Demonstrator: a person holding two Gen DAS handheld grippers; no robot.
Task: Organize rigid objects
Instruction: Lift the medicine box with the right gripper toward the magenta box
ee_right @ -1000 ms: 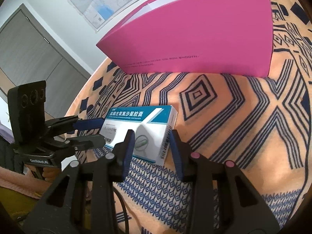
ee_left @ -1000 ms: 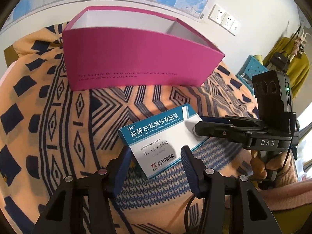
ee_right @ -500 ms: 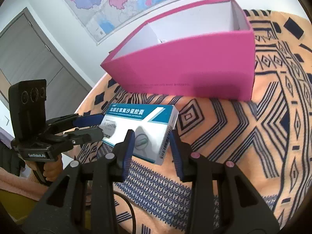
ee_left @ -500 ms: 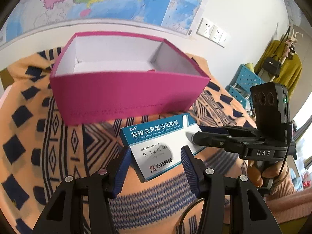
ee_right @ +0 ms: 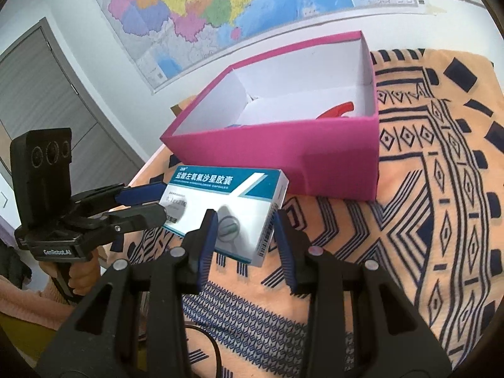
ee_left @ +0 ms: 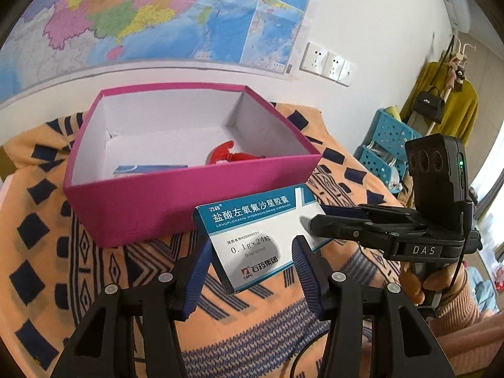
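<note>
A white and teal medicine box hangs above the patterned cloth, just in front of the pink box. My left gripper is shut on its near end. My right gripper comes in from the right and clamps its far end. In the right wrist view the medicine box sits between the right gripper pads, with the left gripper shut on its left end. The pink box is open-topped and holds a red plastic piece and a blue and white carton.
An orange cloth with dark blue patterns covers the surface. A wall map and sockets are behind the pink box. A blue crate and a rack with a yellow garment stand to the right. A grey door is at left.
Both grippers have risen together with the medicine box held between them. The pink box's white inside and its contents have come into view over the front wall.
</note>
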